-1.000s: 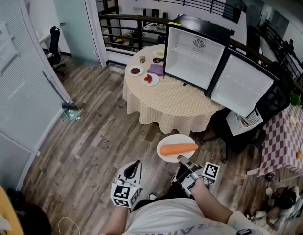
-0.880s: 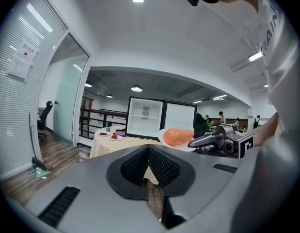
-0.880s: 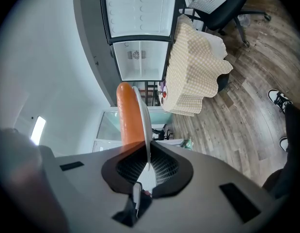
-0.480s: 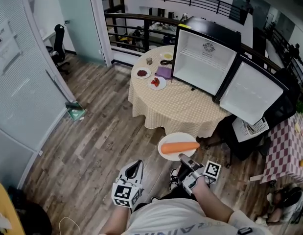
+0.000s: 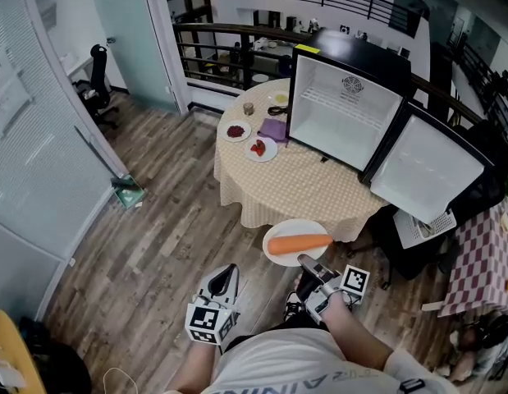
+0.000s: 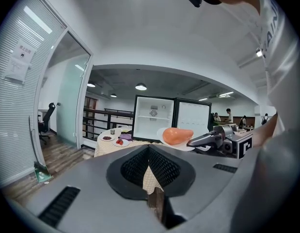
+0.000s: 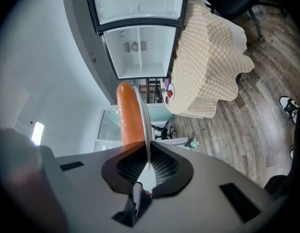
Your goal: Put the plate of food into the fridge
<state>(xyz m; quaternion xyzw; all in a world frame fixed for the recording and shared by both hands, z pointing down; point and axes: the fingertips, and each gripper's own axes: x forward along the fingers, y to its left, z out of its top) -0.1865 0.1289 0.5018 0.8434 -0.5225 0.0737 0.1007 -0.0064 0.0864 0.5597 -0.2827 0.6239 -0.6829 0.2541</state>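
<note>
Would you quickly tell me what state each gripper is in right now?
Left gripper: closed, empty.
Right gripper: closed on the plate rim; a carrot lies on it.

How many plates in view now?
3. One plate carrying the carrot, clamped in the right gripper; two plates of red food on the table, left of the fridge. Others may be hidden.

round table [image 5: 295, 187] w/ yellow-check cloth, on wood-plank floor [image 5: 155, 245]. on the cloth: open fridge [image 5: 340, 109] at far right, door swung past the edge. left of it are a dark-food plate [image 5: 235, 130], a red-food plate [image 5: 260, 148], a purple item [image 5: 276, 128] & a cup [image 5: 248, 109]. green object [image 5: 129, 192] on floor by glass wall.
</note>
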